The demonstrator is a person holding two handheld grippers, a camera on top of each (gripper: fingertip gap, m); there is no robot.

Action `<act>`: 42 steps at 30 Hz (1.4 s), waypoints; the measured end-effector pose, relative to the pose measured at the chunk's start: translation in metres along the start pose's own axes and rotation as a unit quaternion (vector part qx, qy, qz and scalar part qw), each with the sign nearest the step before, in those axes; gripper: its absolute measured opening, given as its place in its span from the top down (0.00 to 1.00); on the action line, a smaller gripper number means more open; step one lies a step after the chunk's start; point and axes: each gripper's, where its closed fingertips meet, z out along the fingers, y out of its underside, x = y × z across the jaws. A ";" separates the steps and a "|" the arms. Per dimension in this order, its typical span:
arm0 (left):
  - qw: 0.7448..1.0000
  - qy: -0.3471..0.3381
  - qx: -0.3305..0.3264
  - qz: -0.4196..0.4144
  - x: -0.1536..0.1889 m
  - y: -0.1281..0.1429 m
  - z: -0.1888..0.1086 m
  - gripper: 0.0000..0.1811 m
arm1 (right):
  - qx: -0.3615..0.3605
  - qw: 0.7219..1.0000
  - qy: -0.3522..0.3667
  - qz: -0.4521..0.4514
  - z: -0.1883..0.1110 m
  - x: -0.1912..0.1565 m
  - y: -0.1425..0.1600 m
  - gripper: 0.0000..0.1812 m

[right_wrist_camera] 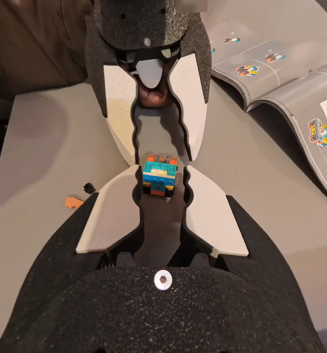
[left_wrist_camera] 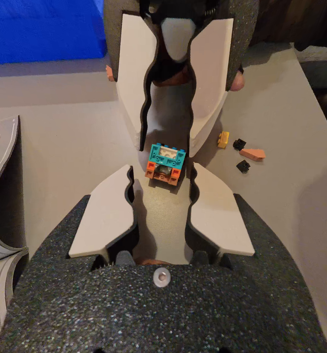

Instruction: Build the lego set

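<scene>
The small teal, orange and blue lego model [left_wrist_camera: 165, 165] is seen on the grey desk [left_wrist_camera: 72, 152], between both pairs of spread fingers, left gripper [left_wrist_camera: 161, 169] and right gripper [right_wrist_camera: 161, 169]; contact cannot be told. Its underside is hidden. Beyond the model, loose yellow, black and tan bricks [left_wrist_camera: 251, 153] lie partly blurred.

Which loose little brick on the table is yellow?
The yellow brick closest to the far tool's tip. The other loose pieces are two black and one tan.
</scene>
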 end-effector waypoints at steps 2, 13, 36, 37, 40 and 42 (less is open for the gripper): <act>1.000 -0.002 -0.015 0.007 0.001 0.004 0.003 0.69 | -0.019 1.000 0.008 -0.006 0.004 0.000 0.006 0.77; 0.998 -0.028 0.025 -0.044 -0.017 -0.004 -0.005 0.68 | 0.076 0.995 0.005 0.061 -0.003 0.017 -0.013 0.81; 0.896 0.094 0.378 -0.213 -0.022 -0.091 -0.044 0.78 | 0.382 0.912 -0.059 0.140 -0.060 0.025 -0.075 0.82; 0.895 0.095 0.380 -0.212 -0.021 -0.091 -0.044 0.78 | 0.384 0.911 -0.059 0.138 -0.060 0.024 -0.076 0.82; 0.896 0.093 0.385 -0.202 -0.020 -0.092 -0.044 0.78 | 0.386 0.912 -0.057 0.128 -0.061 0.023 -0.076 0.82; 0.898 0.090 0.386 -0.193 -0.019 -0.093 -0.045 0.78 | 0.387 0.913 -0.055 0.120 -0.062 0.022 -0.077 0.81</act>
